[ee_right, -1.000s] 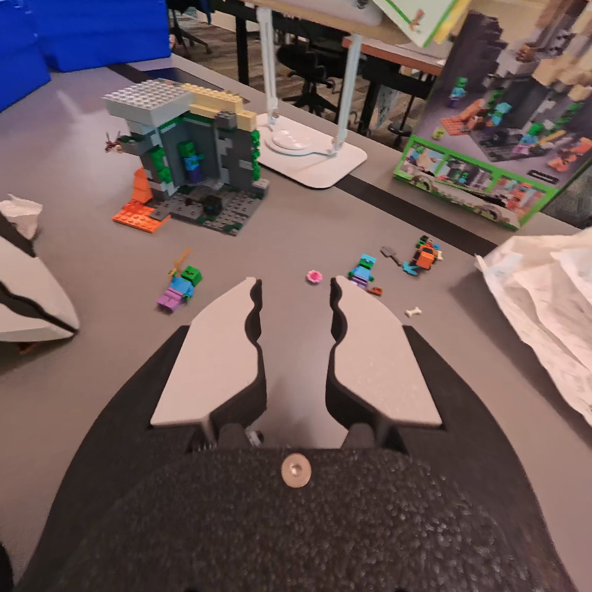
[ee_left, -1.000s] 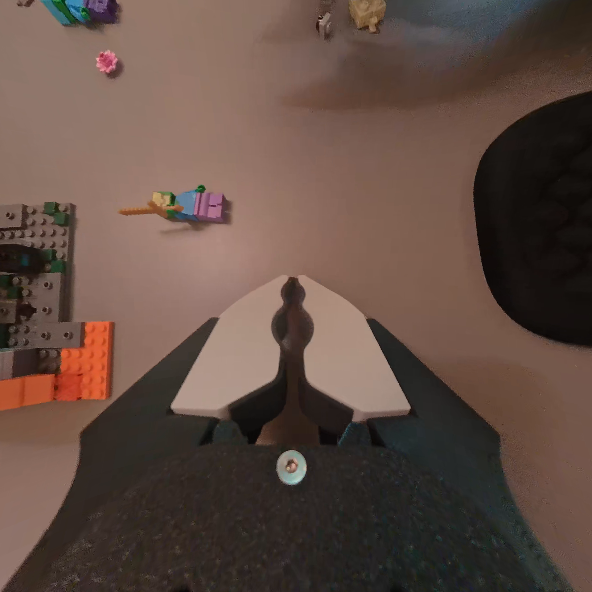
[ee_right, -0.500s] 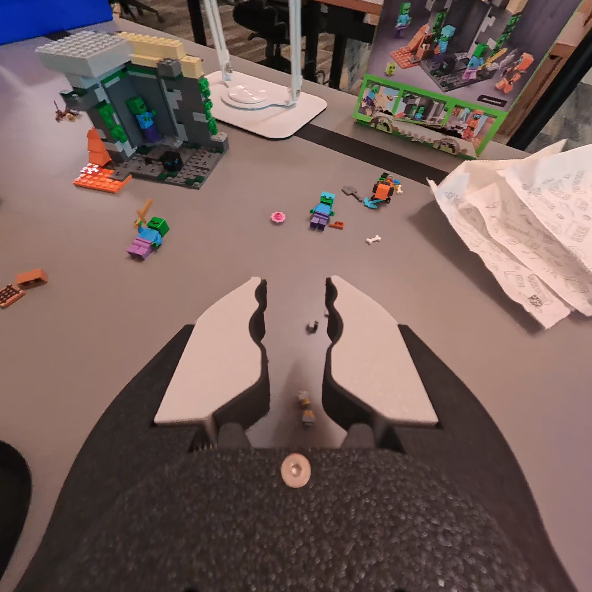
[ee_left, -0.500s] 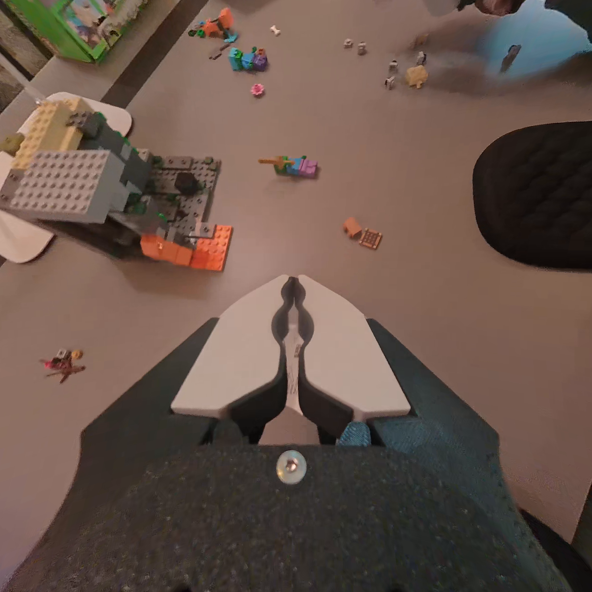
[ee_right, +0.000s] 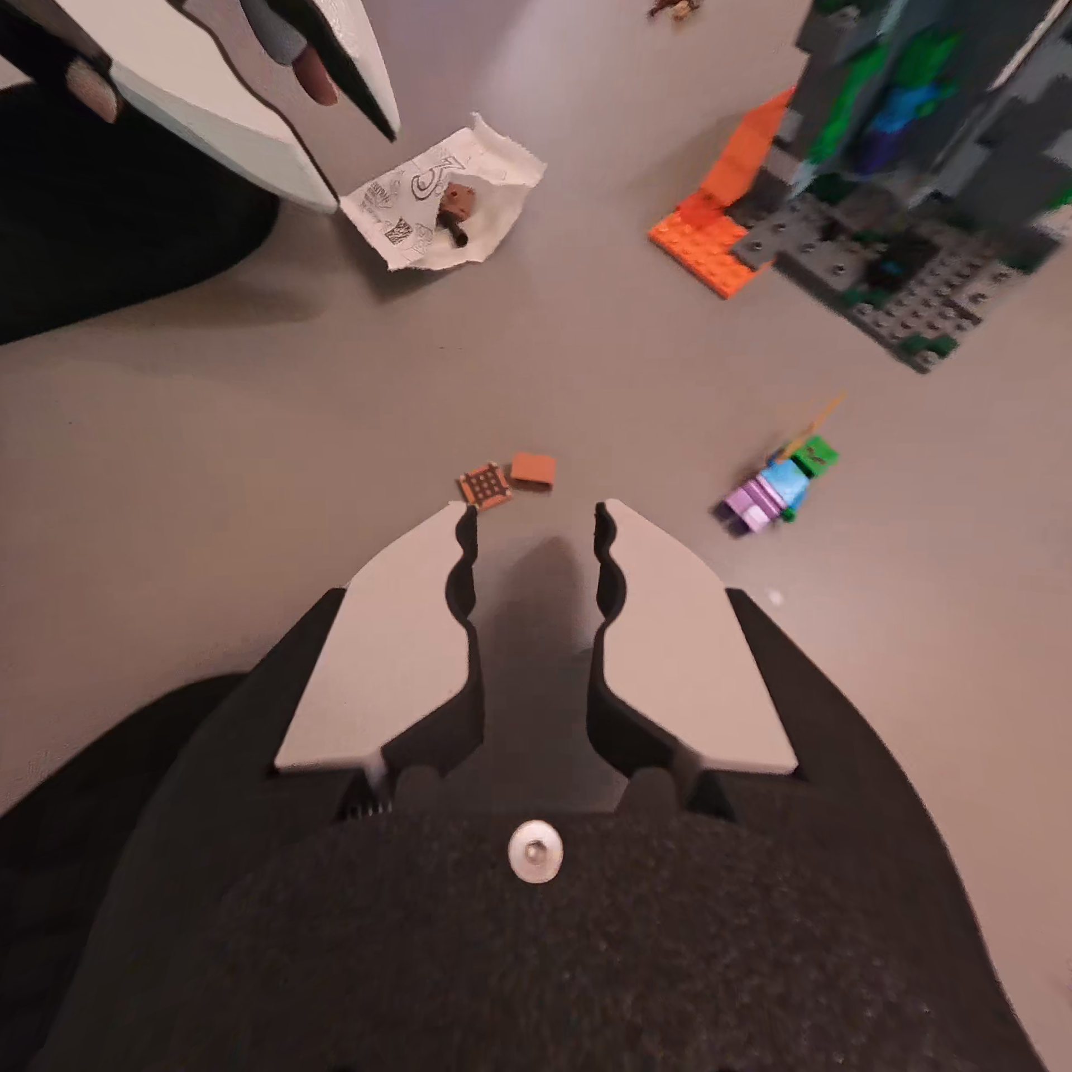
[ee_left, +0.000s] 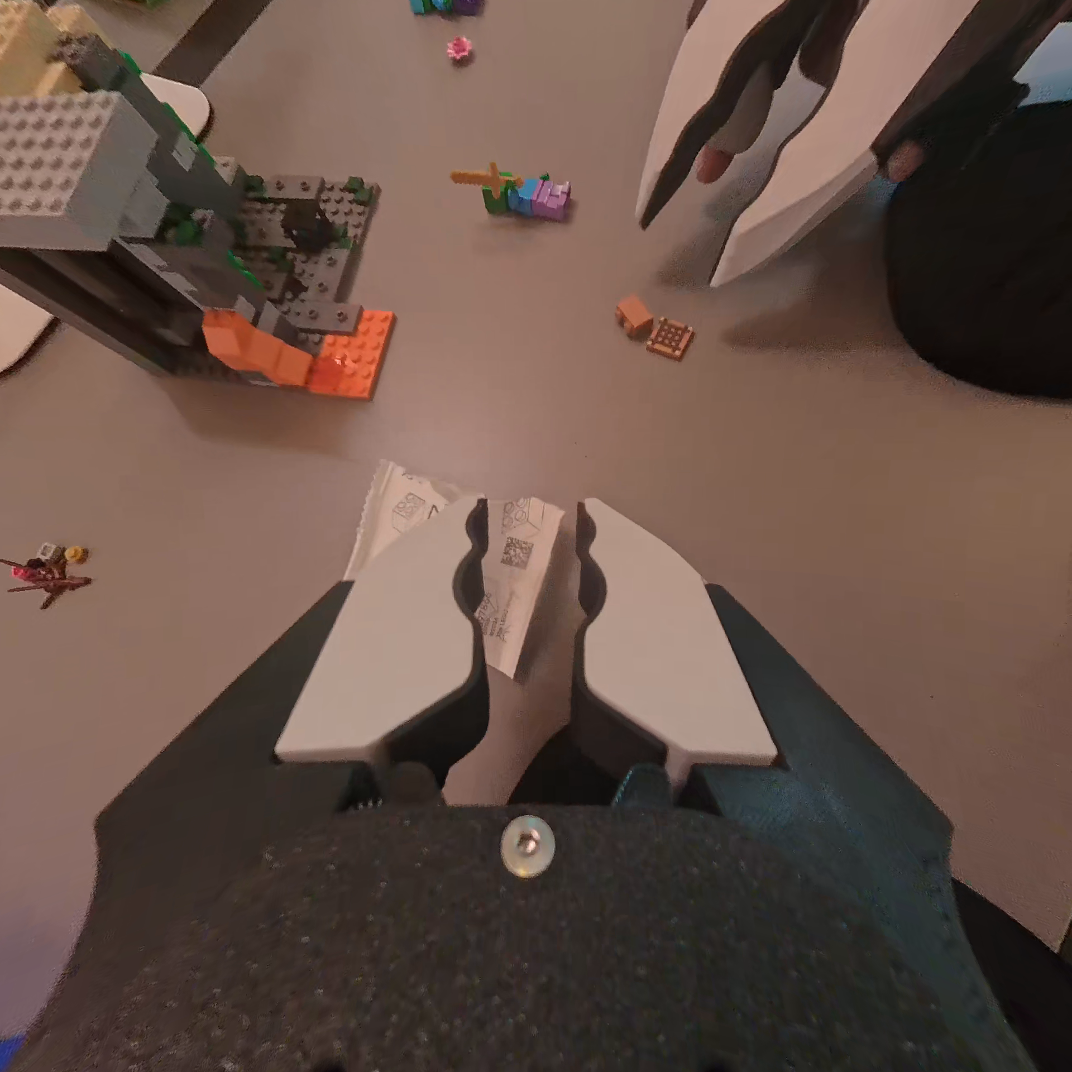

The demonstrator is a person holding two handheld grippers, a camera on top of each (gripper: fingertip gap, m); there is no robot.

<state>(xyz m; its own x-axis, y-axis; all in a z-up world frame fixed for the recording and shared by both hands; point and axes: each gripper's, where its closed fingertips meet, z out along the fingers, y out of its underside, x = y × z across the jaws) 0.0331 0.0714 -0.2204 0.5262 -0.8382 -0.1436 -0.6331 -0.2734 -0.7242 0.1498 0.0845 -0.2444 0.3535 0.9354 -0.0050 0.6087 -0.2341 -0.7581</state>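
My left gripper [ee_left: 531, 510] is open, low over the grey table. A torn white printed paper bag [ee_left: 513, 557] lies under and between its fingers. In the right wrist view the bag [ee_right: 493, 191] lies flat with a small brown piece [ee_right: 458, 206] on it, just past the left gripper [ee_right: 365, 171]. My right gripper [ee_right: 531, 510] is open and empty. Its tips are just short of a brown grid tile [ee_right: 486, 484] and a brown brick [ee_right: 533, 467]. The left wrist view shows the right gripper [ee_left: 678, 252] above the same tile [ee_left: 670, 336] and brick [ee_left: 635, 313].
A grey and orange brick building [ee_left: 174, 243] stands at the left, also in the right wrist view [ee_right: 928, 191]. A zombie minifigure [ee_left: 522, 194] [ee_right: 771, 493] lies on the table. A black pad [ee_left: 986, 278] sits at the right. A pink flower [ee_left: 460, 48] and a dark red piece [ee_left: 49, 574] lie loose. From my right tips it is roughly 6 cm to the zombie minifigure [ee_right: 771, 493]; from my left, 20 cm. Seen from the left wrist view [ee_left: 539, 187] as well.
My left gripper, shut on the paper bag before, has opened and the bag now lies on the table. My right gripper has swung round and down towards the brown tile and brick.
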